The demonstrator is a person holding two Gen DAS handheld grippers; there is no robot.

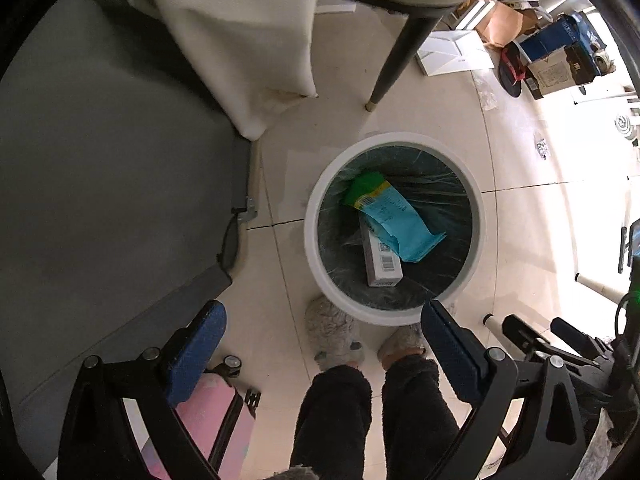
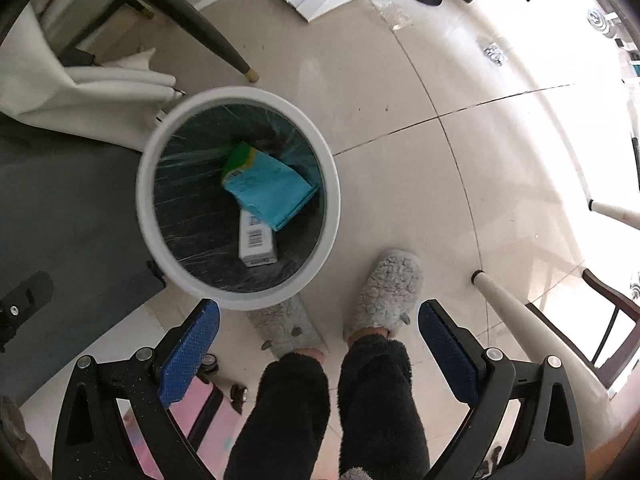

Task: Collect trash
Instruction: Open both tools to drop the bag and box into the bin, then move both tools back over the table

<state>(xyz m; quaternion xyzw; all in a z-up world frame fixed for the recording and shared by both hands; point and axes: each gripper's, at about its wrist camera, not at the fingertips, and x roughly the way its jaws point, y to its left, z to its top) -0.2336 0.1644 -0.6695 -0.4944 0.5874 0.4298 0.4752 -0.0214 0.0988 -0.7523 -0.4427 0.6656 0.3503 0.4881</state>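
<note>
A round white trash bin [image 1: 314, 216] with a dark liner stands on the tiled floor. Inside lie a blue and green packet [image 1: 394, 210] and a white box with a barcode [image 1: 382, 258]. The bin [image 2: 150, 216], the packet [image 2: 268, 188] and the box [image 2: 258, 244] also show in the right wrist view. My left gripper [image 1: 324, 340] is open and empty, high above the bin's near rim. My right gripper [image 2: 320, 338] is open and empty, above the floor just right of the bin.
The person's legs and grey slippers [image 2: 390, 292] stand next to the bin. A grey table [image 1: 100, 160] with a white cloth [image 1: 240, 40] is to the left. A chair leg [image 1: 396, 56] stands behind the bin. Boxes and papers [image 1: 456, 54] lie at the back. A pink suitcase [image 1: 216, 416] is below.
</note>
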